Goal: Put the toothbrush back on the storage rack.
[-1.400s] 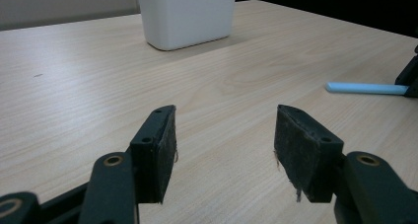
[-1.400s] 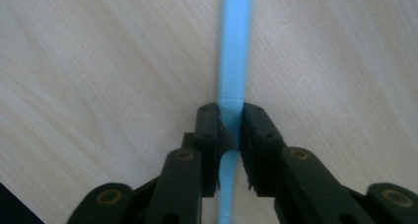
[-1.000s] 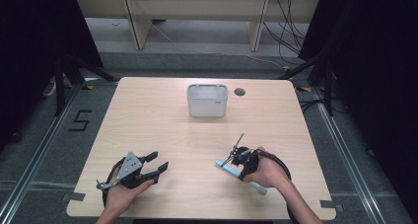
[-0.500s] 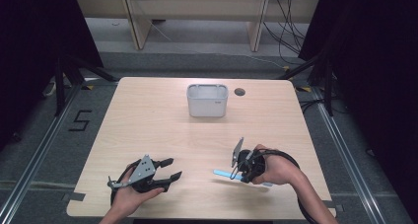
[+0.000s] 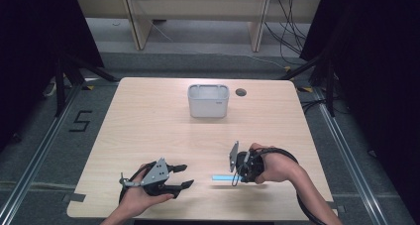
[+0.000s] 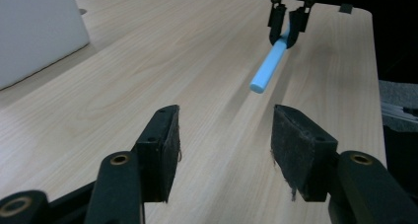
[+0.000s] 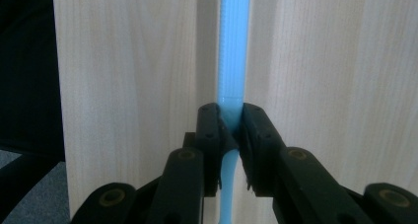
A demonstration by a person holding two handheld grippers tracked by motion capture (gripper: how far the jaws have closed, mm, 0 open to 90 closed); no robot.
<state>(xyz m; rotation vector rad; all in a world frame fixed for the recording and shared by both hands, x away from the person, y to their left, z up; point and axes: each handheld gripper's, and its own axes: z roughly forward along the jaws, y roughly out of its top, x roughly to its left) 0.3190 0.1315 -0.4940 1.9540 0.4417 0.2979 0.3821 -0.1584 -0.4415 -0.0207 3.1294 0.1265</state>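
A light blue ribbed stick [image 5: 221, 177] hangs level just over the front of the wooden table [image 5: 148, 126], pointing left. My right gripper [image 5: 236, 177] is shut on its right part. In the right gripper view the pads [image 7: 213, 130] pinch the stick [image 7: 234, 46], which runs straight up the picture from my right gripper [image 7: 230, 120]. My left gripper [image 5: 187, 175] is at the front left, open, aimed at the stick's free end; its jaws have just been closing slightly with nothing between them. In the left gripper view my left gripper [image 6: 224, 140] faces the stick [image 6: 268, 66] held by the right gripper [image 6: 288, 29].
A white-grey open box [image 5: 208, 103] stands at the back centre of the table, and its wall [image 6: 34, 31] appears at the upper left of the left gripper view. A dark round cable hole [image 5: 240, 92] lies just right of it. Black stands and a floor surround the table.
My left hand has slid right along the front edge toward the stick. The right hand has turned the stick from slanted to level, pointing left.
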